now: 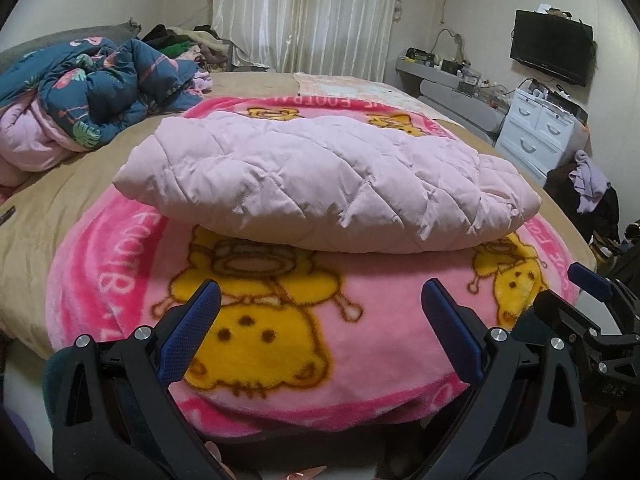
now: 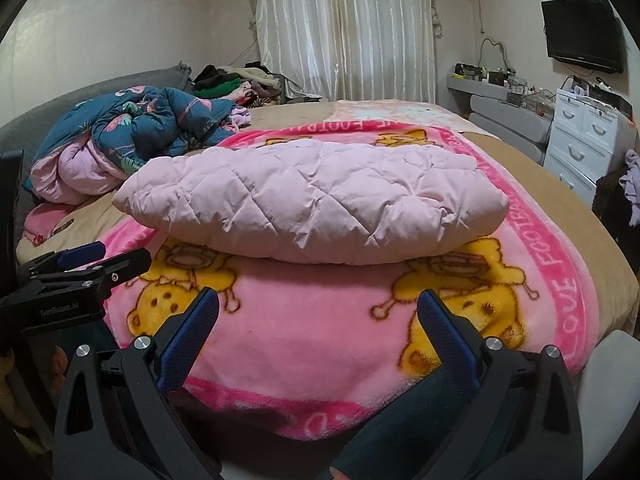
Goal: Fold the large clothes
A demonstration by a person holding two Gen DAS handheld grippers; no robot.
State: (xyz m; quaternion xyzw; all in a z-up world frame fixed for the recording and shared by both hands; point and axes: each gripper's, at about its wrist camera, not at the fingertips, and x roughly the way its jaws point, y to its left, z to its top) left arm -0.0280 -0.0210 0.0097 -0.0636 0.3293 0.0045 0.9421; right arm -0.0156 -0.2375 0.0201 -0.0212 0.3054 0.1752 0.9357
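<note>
Presently the pink quilted coat (image 1: 320, 184) lies as a puffy bundle on the cartoon blanket (image 1: 304, 332) spread over the bed (image 1: 60, 216), far of both tools. Left gripper (image 1: 320, 308) and right gripper (image 2: 318, 312) hover low at the blanket's near edge, jaws spread, holding nothing and clear of the coat. Judgement: the fold looks largely done; any further fold calls for both grippers to pinch the near hem at its left and right ends, lift evenly and lay it flat. Risk: padded layers may spring open or slip.
</note>
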